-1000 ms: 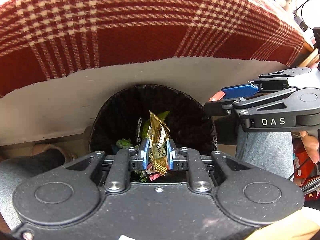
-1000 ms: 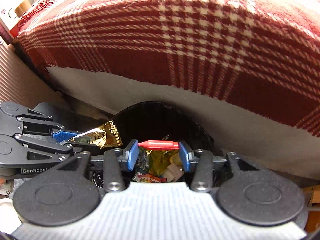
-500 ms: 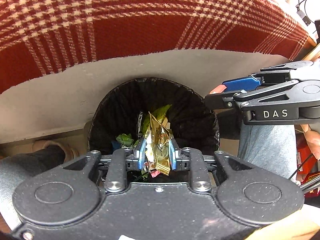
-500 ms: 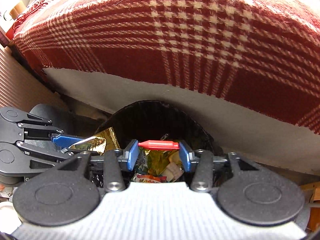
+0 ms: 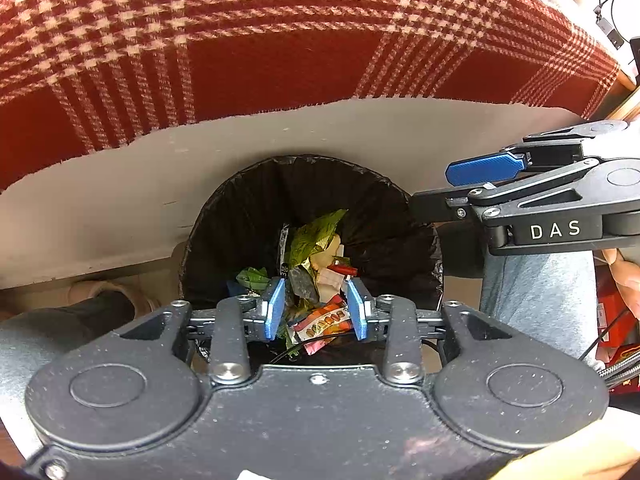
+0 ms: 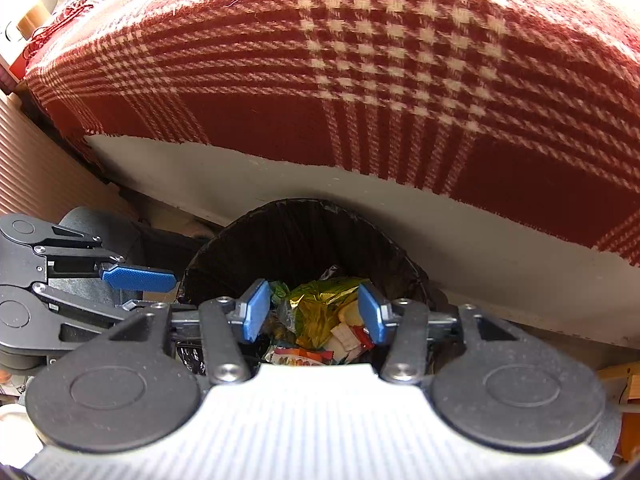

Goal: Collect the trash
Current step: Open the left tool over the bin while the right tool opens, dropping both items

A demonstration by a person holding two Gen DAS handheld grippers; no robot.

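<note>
Left gripper (image 5: pixel 316 308) and right gripper (image 6: pixel 314 311): jaws opening, nothing between them, both above the bin. Trash (image 5: pixel 320 268): crumpled green, gold and orange wrappers heaped inside black-lined bin (image 5: pixel 248 216). Beyond: grey ledge (image 5: pixel 120 200), red-and-cream plaid blanket (image 5: pixel 280 40).

a round bin (image 5: pixel 248 216) lined with a black, pleated plastic bag stands on the floor, its mouth open upward. inside lies a loose heap of trash: a crumpled gold and green foil wrapper (image 6: pixel 316 304) on top near the middle, a small red piece (image 5: pixel 341 270) beside pale scraps, a green wrapper (image 5: pixel 252 276) toward the left, and an orange printed snack packet (image 5: pixel 324 320) at the near edge.
</note>
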